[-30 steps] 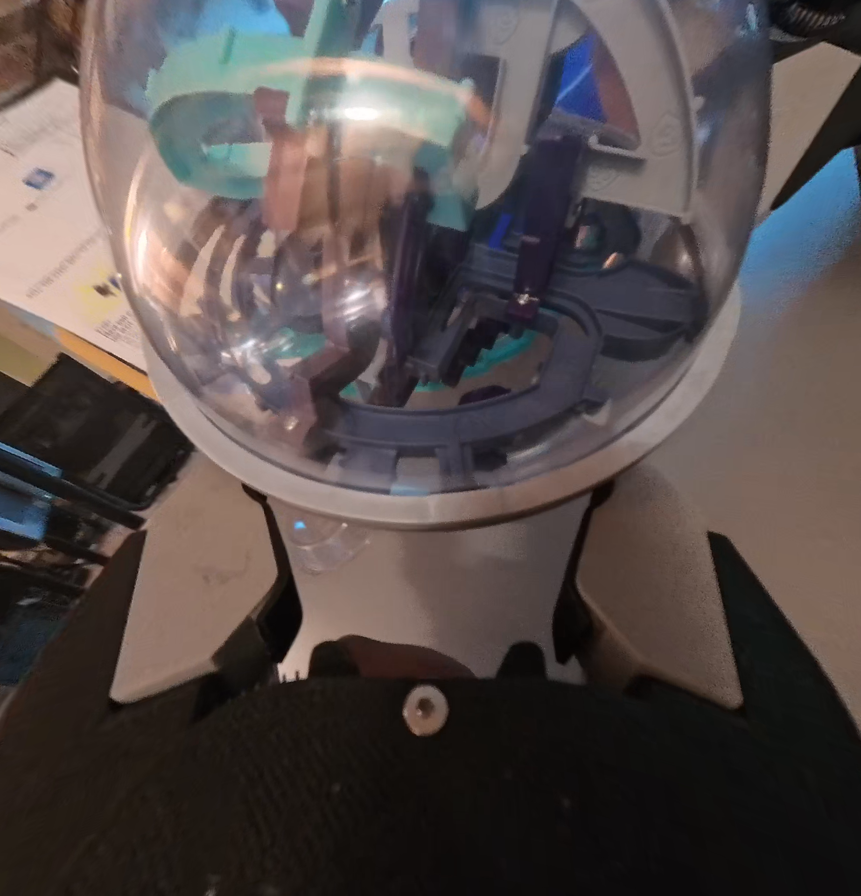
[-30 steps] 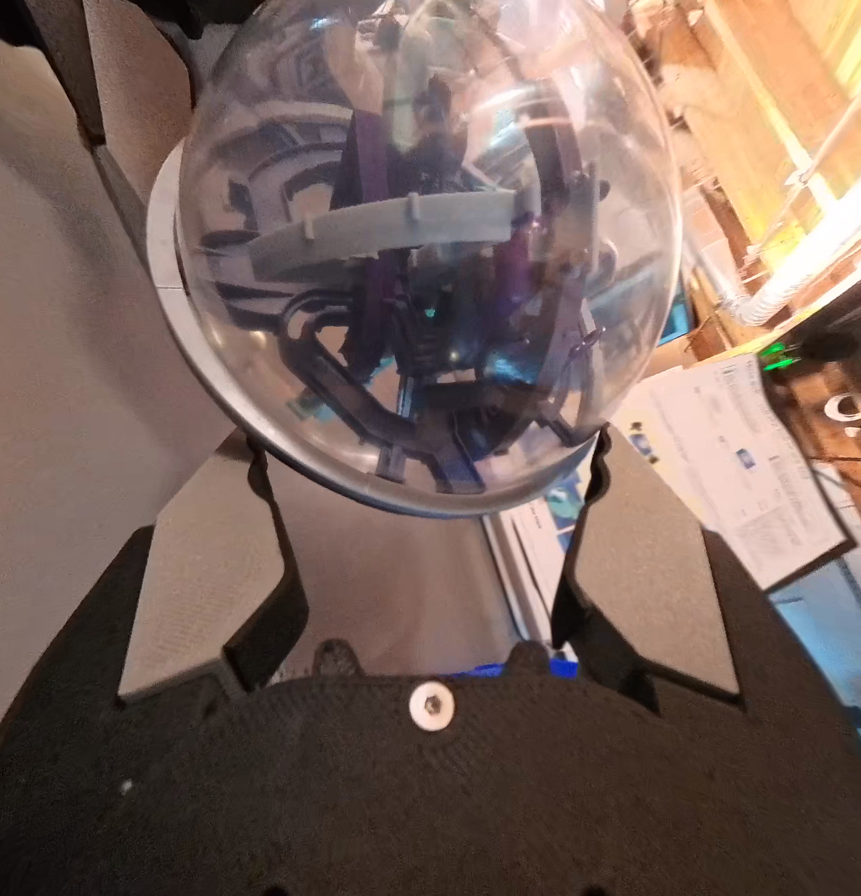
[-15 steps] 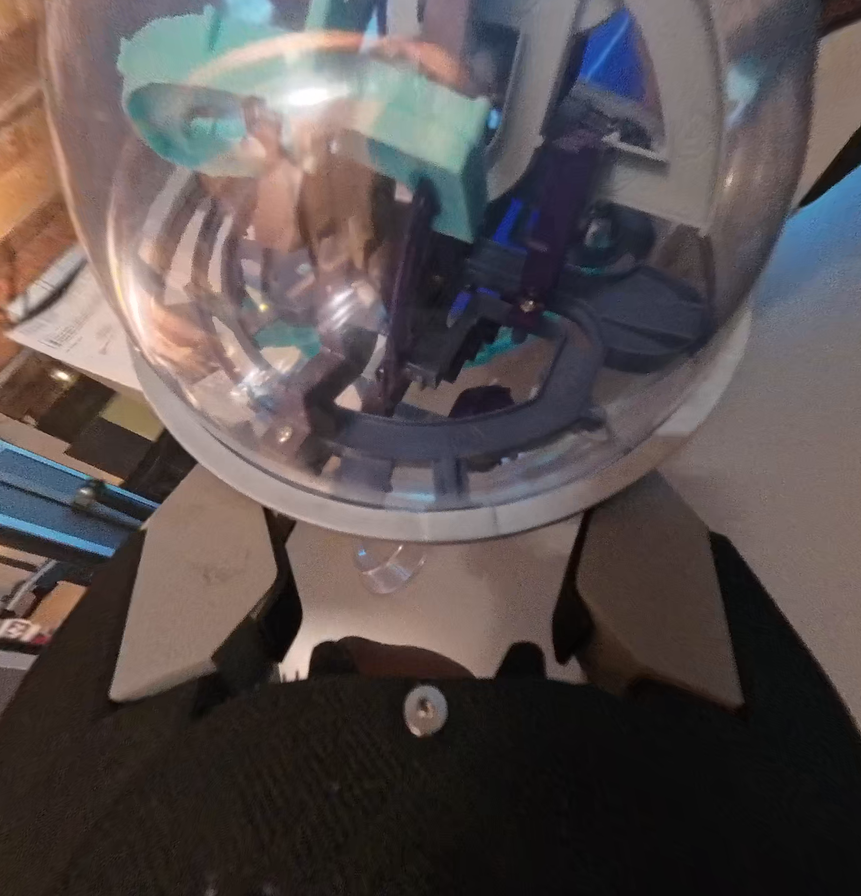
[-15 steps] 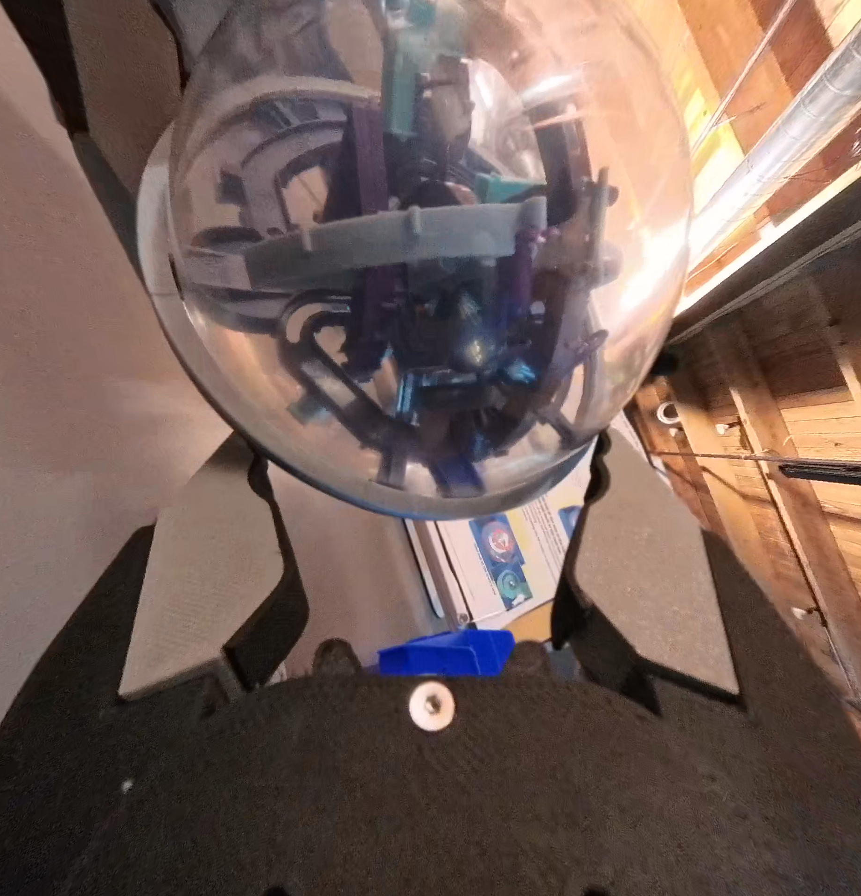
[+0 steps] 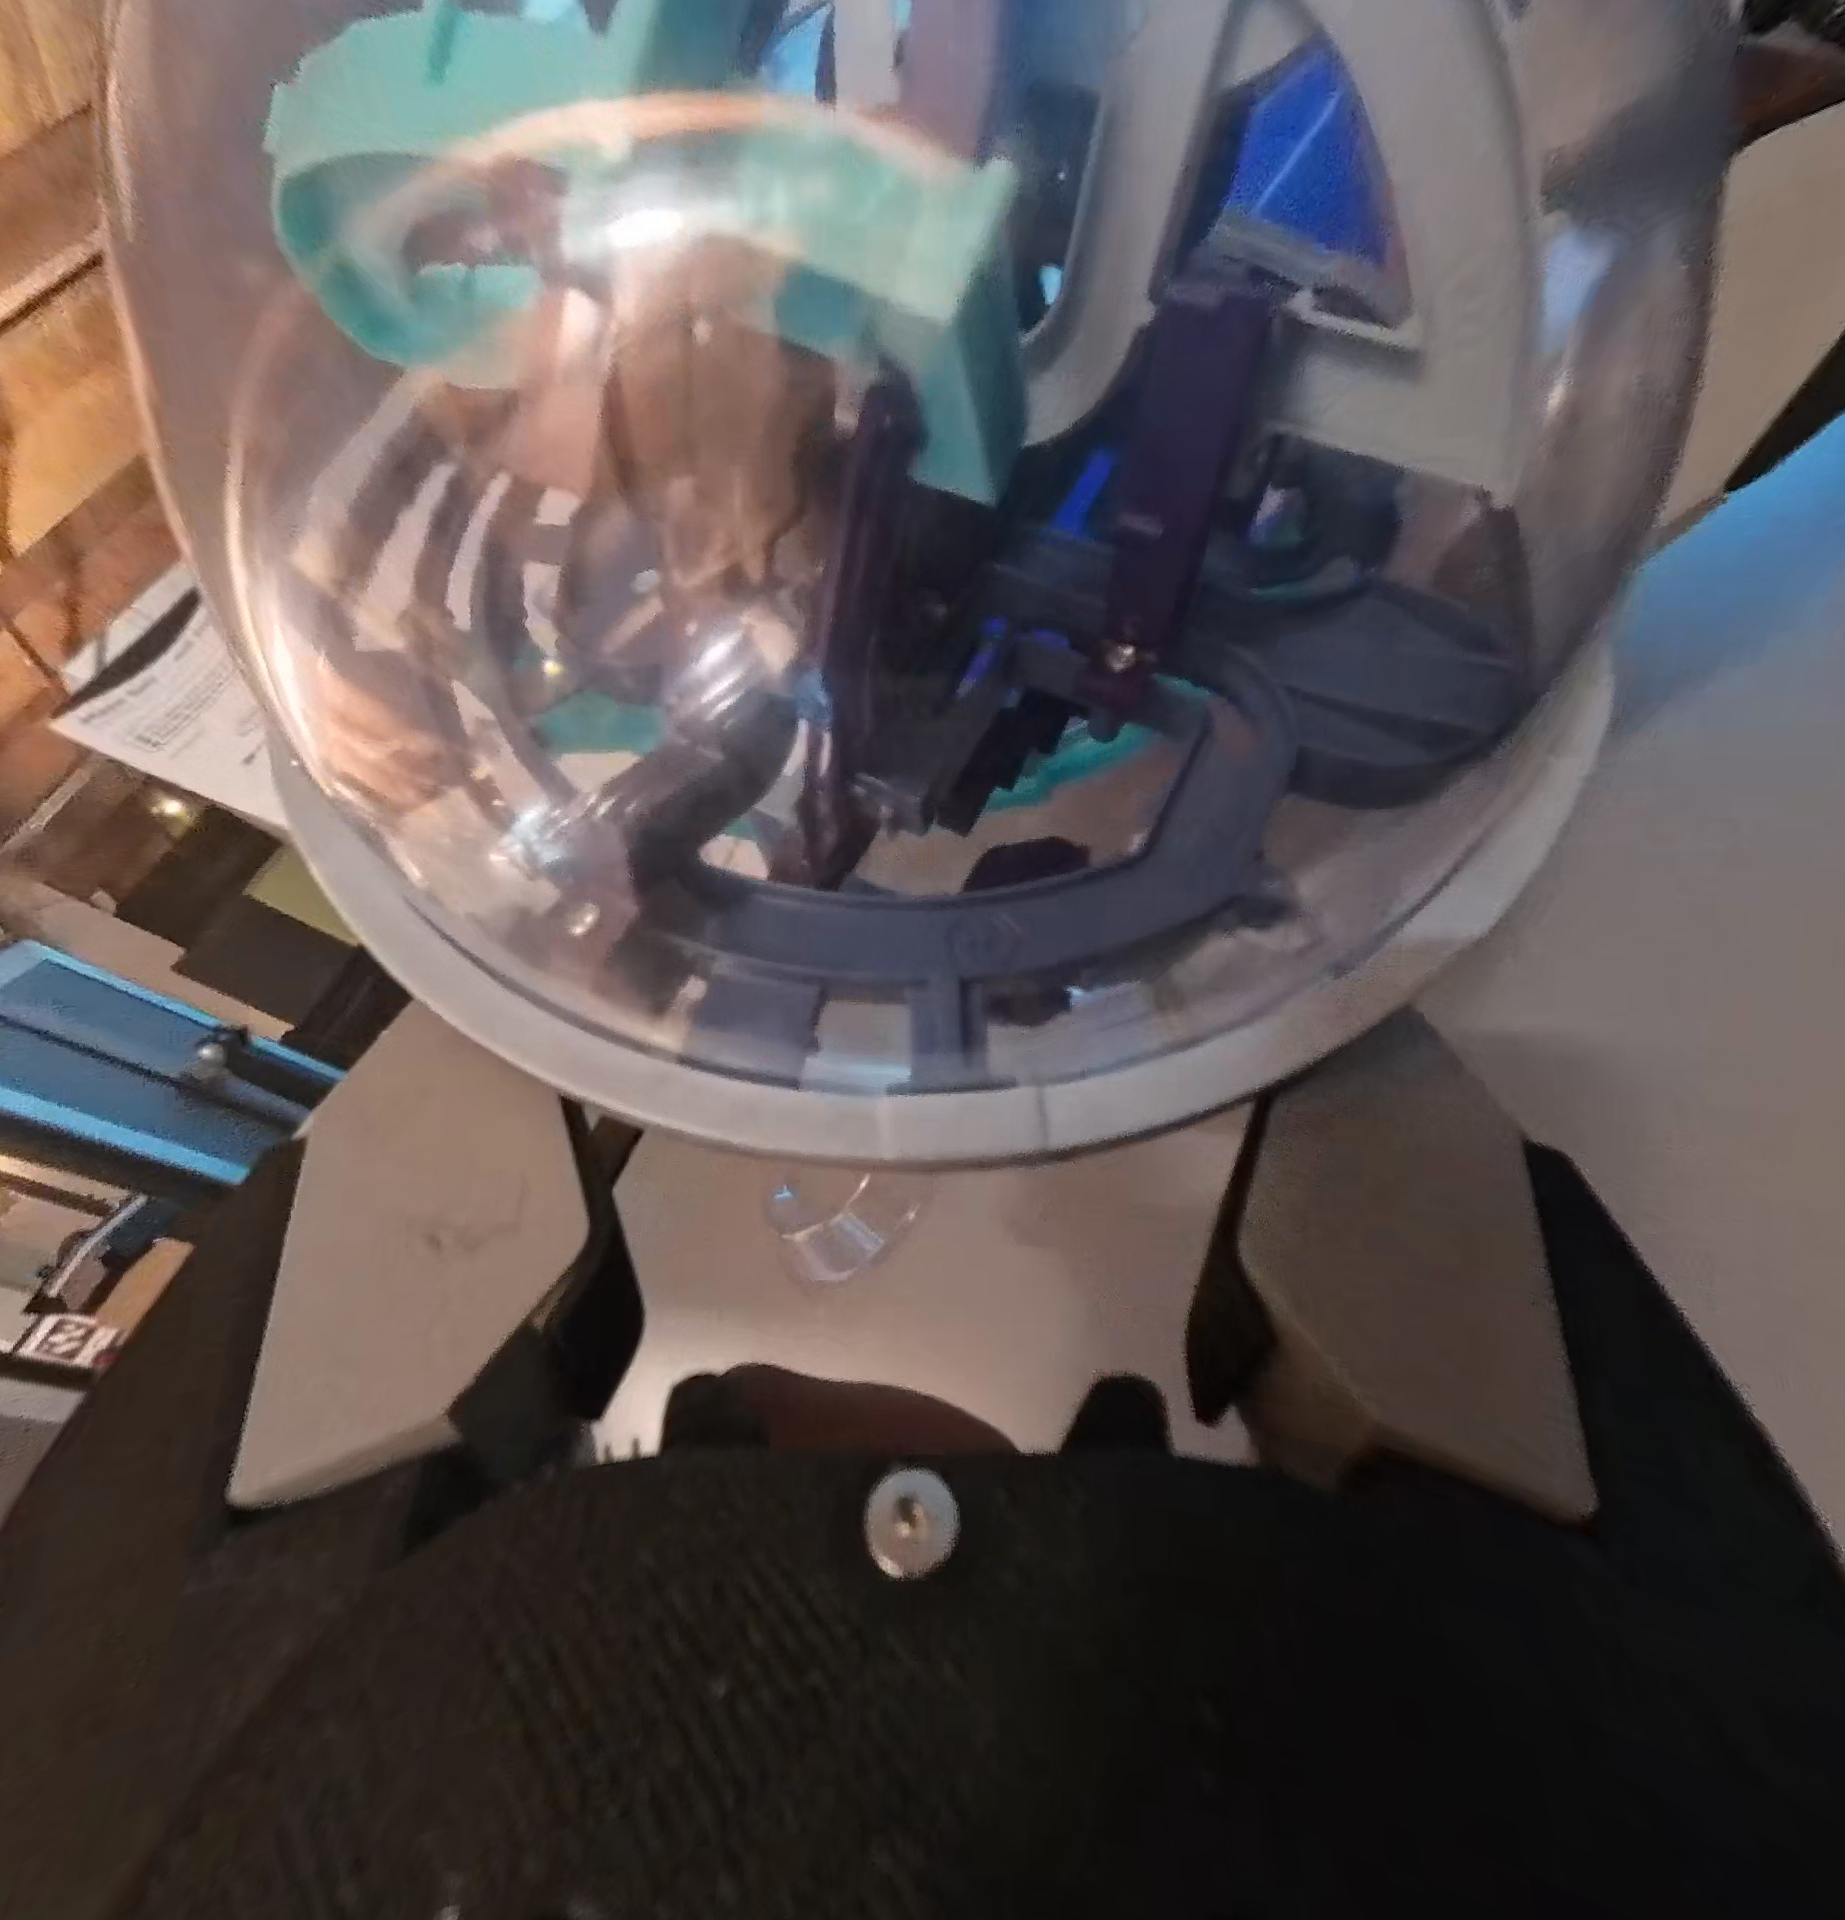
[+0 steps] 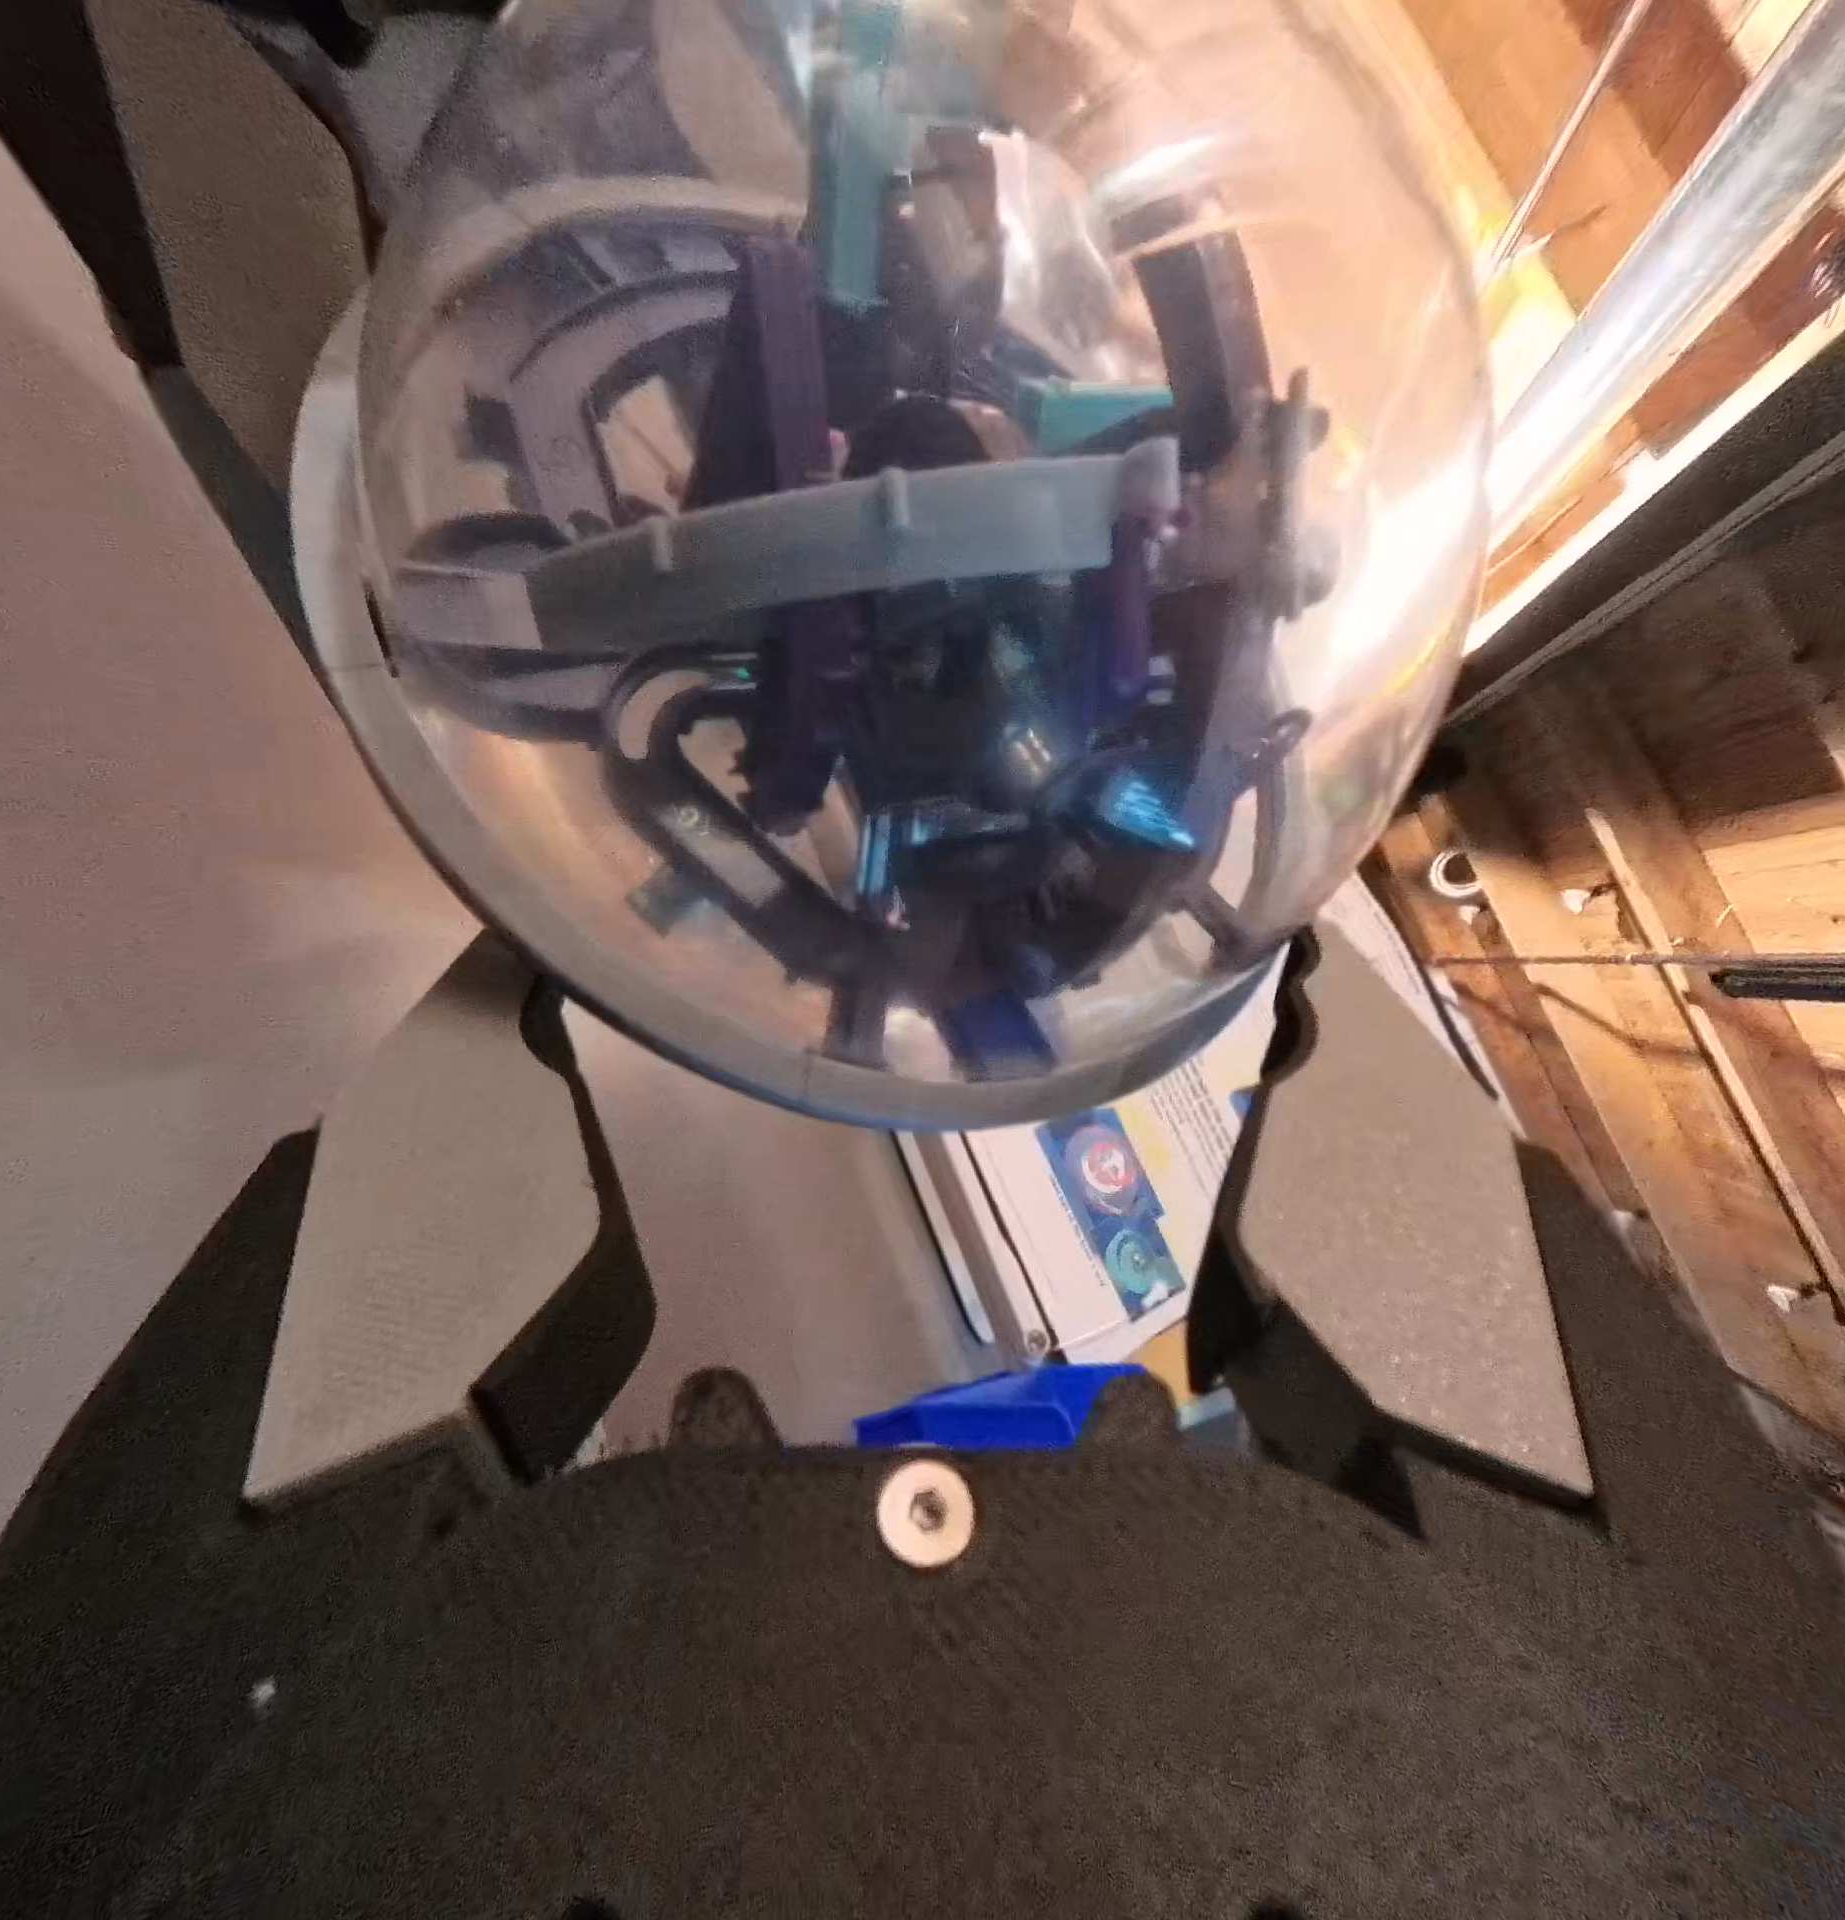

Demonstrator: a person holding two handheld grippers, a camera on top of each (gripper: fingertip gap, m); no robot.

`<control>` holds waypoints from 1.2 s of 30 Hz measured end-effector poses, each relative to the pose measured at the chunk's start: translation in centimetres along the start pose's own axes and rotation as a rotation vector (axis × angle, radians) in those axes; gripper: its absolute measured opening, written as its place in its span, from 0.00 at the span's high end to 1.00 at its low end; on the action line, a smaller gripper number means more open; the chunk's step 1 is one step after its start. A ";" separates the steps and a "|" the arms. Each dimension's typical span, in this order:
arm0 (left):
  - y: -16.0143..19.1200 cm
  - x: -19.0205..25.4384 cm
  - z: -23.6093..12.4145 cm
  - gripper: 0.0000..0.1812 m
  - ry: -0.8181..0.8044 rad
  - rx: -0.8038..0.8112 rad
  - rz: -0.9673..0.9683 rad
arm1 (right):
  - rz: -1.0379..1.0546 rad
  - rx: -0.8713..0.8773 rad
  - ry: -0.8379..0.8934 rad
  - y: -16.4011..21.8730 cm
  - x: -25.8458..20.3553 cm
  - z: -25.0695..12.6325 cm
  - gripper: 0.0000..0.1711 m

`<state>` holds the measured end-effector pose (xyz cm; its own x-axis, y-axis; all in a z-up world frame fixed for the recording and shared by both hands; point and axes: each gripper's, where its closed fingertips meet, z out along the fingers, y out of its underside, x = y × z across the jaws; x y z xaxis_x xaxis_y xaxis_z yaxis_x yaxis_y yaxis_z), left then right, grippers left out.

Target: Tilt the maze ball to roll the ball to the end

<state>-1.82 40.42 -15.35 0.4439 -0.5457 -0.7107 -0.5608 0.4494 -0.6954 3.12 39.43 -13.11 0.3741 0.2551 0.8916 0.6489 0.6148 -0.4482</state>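
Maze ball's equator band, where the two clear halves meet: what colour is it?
Light grey. The band on the maze ball shows best in the left wrist view.

Warm, dim light — glare on the dome (image 6: 1261,436), blurred edges.

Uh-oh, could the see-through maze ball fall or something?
It might. The maze ball is smooth and round, and each hand-held gripper, left and right, only touches its lower curve, so a hard tilt could let it slip. The pictures are blurry, and I cannot find the little ball, so it may leave its track unnoticed.
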 end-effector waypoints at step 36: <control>2.5 2.8 -0.6 0.22 0.096 -0.091 -0.164 | 0.168 -0.015 -0.137 1.2 -3.7 0.2 0.26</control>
<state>-2.38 39.59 -18.96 0.4684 -0.6730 -0.5724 -0.5491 0.2858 -0.7854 2.41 39.38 -16.96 0.3852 0.4531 0.8039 0.5953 0.5437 -0.5916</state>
